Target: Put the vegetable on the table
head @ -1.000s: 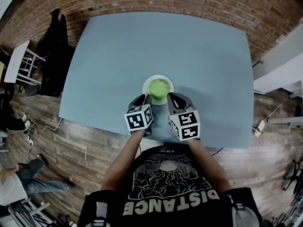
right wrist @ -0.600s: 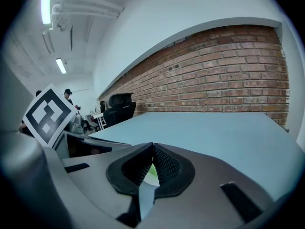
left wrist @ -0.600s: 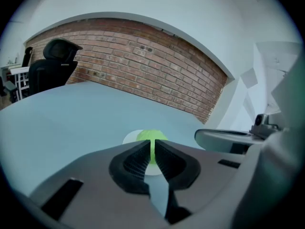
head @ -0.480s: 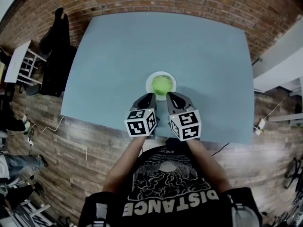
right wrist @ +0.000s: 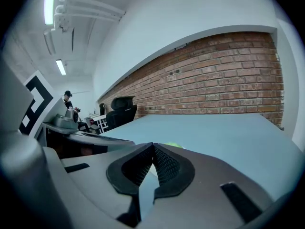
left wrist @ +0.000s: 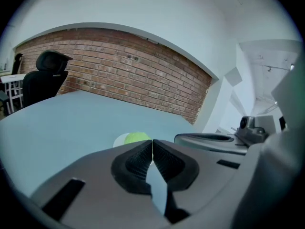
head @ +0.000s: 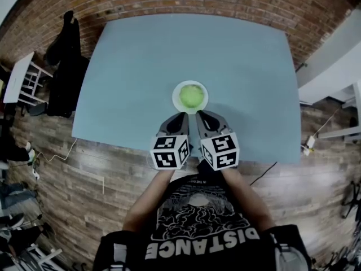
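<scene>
green vegetable (head: 191,96) sits on the plate (head: 176,102) dead ahead, about midway between left gripper (head: 180,117) and right gripper (head: 201,115) i think; both jaws clenched, empty.

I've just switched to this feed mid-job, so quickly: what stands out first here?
A bright green round vegetable sits on a small white plate near the middle of the blue table. Just on the near side of the plate, the left gripper and right gripper hang side by side, each with jaws together and nothing between them.
</scene>
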{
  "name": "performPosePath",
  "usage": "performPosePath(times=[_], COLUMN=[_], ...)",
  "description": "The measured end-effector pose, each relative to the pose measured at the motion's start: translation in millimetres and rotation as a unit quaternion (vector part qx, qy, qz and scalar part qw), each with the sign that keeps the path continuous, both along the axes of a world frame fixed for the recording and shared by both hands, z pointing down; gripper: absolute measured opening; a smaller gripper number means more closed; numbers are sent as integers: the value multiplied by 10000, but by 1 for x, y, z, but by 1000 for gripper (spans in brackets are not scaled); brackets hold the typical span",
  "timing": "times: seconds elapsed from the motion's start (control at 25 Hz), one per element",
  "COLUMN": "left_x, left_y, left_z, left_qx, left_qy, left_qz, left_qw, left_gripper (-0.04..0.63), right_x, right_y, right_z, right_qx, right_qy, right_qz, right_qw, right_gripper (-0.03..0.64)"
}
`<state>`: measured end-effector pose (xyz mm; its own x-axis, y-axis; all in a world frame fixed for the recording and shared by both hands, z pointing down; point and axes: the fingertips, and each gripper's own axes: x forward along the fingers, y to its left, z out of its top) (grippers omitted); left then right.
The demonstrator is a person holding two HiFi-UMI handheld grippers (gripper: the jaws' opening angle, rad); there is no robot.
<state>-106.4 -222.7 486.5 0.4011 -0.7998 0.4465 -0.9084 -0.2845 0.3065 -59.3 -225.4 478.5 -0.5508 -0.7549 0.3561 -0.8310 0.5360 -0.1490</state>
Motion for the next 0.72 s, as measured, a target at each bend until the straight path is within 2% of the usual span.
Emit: performPosePath(times=[0.72], left_x=[20], left_y=[50], left_z=[-5], left_qx=[196], left_qy=[-299], left_qz=[413], left_qw=[9985], left_gripper=[2], right_x=[11], right_y=[53], right_z=[1], right_qx=[-106], right_qy=[10], right_qz=[94], right_qw=[9999], right_gripper=[9])
